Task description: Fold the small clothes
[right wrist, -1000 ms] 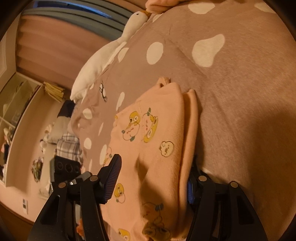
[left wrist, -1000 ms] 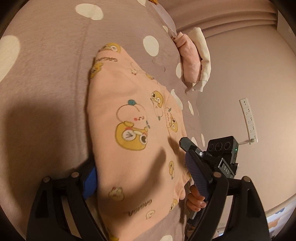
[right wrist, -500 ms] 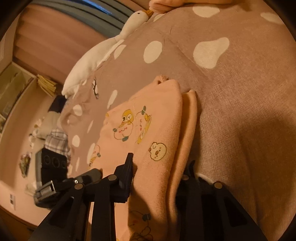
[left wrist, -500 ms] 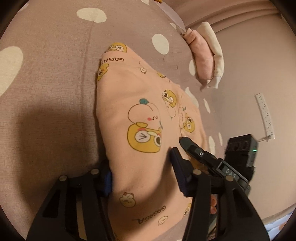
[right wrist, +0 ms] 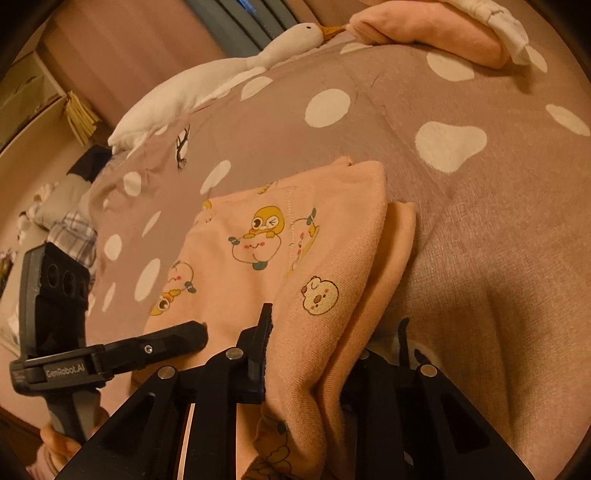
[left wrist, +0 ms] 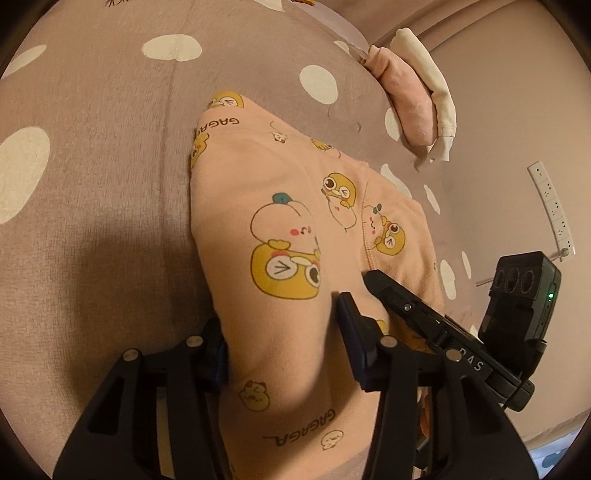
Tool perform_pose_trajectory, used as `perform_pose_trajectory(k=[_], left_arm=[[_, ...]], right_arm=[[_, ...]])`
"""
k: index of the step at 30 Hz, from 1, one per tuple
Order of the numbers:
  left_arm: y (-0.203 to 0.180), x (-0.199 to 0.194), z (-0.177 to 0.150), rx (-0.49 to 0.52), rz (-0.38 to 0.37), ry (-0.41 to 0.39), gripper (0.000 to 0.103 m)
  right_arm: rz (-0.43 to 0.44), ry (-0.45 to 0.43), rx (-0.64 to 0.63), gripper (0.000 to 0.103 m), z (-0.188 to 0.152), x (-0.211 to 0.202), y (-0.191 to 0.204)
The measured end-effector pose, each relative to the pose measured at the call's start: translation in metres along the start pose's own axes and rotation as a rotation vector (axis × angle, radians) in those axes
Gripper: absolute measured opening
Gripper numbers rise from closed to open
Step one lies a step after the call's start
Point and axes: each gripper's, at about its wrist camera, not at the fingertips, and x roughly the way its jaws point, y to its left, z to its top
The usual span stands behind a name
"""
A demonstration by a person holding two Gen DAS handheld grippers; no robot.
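Peach knit garment (left wrist: 295, 206), soft, printed with yellow cartoon ducks, lies folded on the mauve spotted bedspread (left wrist: 92, 129). Left gripper (left wrist: 282, 332) is clamped on a bunched fold at its near edge. Right gripper (right wrist: 332, 343) likewise pinches layered edges.

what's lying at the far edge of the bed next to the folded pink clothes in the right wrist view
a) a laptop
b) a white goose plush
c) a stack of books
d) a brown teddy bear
b) A white goose plush with an orange beak stretches along the far edge of the spotted bed cover, its beak reaching the folded pink clothes.
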Motion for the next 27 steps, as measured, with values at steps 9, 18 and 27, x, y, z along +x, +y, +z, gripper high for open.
perform_pose_trajectory(k=[9,18,27], left_arm=[[-0.004,0.0,0.001,0.029,0.035,0.003,0.049],[-0.016,0.004,0.003,0.097,0.122,0.006,0.051],[-0.014,0.005,0.002,0.144,0.113,0.0,0.051]], right_arm=[[-0.018,-0.016,-0.015,0.025,-0.002,-0.001,0.005],[-0.05,-0.05,-0.057,0.025,-0.006,-0.001,0.011],[-0.046,-0.062,-0.073,0.025,-0.007,-0.001,0.013]])
